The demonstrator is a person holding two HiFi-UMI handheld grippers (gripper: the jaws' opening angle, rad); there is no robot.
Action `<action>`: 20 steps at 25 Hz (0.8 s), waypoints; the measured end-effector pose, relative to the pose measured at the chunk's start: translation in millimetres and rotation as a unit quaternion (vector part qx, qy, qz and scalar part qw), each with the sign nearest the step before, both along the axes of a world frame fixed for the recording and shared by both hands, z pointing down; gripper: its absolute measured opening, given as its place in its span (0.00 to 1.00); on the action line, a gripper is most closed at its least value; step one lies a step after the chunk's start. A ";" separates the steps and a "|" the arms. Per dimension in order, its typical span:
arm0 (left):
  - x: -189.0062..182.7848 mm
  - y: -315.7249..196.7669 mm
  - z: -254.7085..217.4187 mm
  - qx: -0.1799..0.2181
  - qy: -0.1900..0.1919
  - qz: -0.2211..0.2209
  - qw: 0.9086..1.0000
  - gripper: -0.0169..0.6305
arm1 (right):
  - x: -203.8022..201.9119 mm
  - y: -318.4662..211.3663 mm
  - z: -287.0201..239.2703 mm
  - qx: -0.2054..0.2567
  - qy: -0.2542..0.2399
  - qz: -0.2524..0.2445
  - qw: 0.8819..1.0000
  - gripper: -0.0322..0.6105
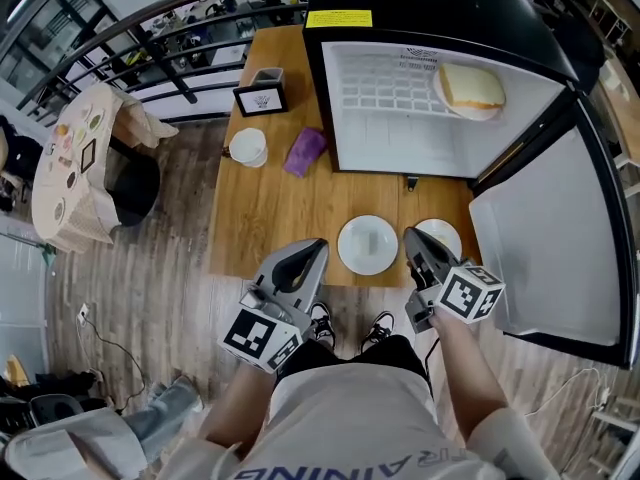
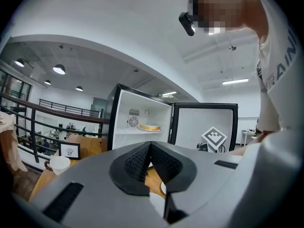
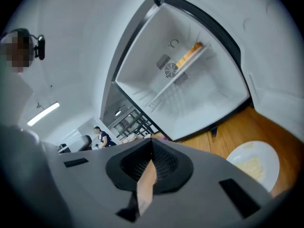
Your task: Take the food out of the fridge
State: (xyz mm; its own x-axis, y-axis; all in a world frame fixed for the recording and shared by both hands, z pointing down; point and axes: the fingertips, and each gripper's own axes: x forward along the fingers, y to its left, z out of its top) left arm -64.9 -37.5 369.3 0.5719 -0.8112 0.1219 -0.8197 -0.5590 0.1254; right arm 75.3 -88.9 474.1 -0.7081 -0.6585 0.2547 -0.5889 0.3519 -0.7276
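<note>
Item one, left hand-held gripper [image 1: 308,251] [image 2: 150,149]: clenched, the jaw tips meet with nothing between them, held over the near edge of the worktop [image 1: 270,213]. Item two, right hand-held gripper [image 1: 411,238] [image 3: 152,149]: also clenched and empty, held in front of the open fridge [image 1: 420,28]. Just beyond the two, on the worktop, I count a white plate [image 1: 368,245] carrying something pale, and a second plate [image 1: 443,234] partly behind the right hand-held gripper. Further back on the worktop lie a purple cloth [image 1: 305,151], a white cup [image 1: 247,147] and a small framed sign [image 1: 262,98]. The fridge stands at the far end of the worktop, its door [image 1: 550,238] swung wide to my right. The sandwich [image 1: 472,86] [image 2: 149,127] [image 3: 189,56] sits on its own plate on the wire shelf [image 1: 390,93] inside the fridge, well apart from both hand-held grippers.
</note>
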 end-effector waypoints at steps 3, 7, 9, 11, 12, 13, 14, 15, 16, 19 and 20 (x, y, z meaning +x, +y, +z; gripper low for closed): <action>0.6 -2.9 -8.3 0.011 0.000 0.004 1.000 0.04 | 4.0 -1.8 -29.5 0.066 0.050 0.009 0.997 0.08; 1.7 -7.6 -18.5 0.023 0.001 0.010 1.000 0.04 | 6.6 0.0 -67.4 0.154 0.119 0.012 0.981 0.08; 2.7 -10.1 -23.8 0.030 0.002 0.014 0.999 0.04 | 8.7 0.5 -85.4 0.177 0.127 0.017 0.976 0.08; 3.3 -13.3 -30.1 0.037 0.003 0.018 0.999 0.04 | 11.9 -0.3 -101.9 0.191 0.131 0.025 0.972 0.08; 3.7 -15.1 -33.7 0.041 0.004 0.020 0.999 0.04 | 13.6 -1.2 -108.9 0.198 0.134 0.029 0.971 0.08; 4.5 -16.9 -37.2 0.045 0.005 0.022 0.999 0.04 | 15.5 -2.3 -114.8 0.203 0.137 0.032 0.969 0.08; 5.6 -18.6 -40.2 0.049 0.006 0.025 0.998 0.04 | 17.7 -3.4 -119.7 0.207 0.138 0.036 0.968 0.08; 7.2 -20.1 -42.4 0.052 0.006 0.028 0.998 0.04 | 20.1 -4.2 -123.8 0.209 0.138 0.040 0.967 0.08; 9.0 -21.5 -44.2 0.054 0.006 0.031 0.998 0.04 | 22.5 -4.8 -127.1 0.210 0.139 0.044 0.967 0.08; 14.2 -25.2 -50.3 0.063 0.006 0.040 0.997 0.04 | 29.1 -6.4 -135.0 0.215 0.139 0.055 0.965 0.08; 15.7 -26.3 -52.4 0.066 0.005 0.042 0.997 0.04 | 31.0 -7.0 -136.6 0.216 0.138 0.059 0.965 0.08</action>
State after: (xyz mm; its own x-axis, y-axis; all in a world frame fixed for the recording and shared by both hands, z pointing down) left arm -49.2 -63.8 316.9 0.6388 -0.7693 0.0101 -0.7686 -0.6375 0.0545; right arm 106.2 -95.9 337.6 -0.5666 -0.8170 0.1074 -0.7937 0.5060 -0.3375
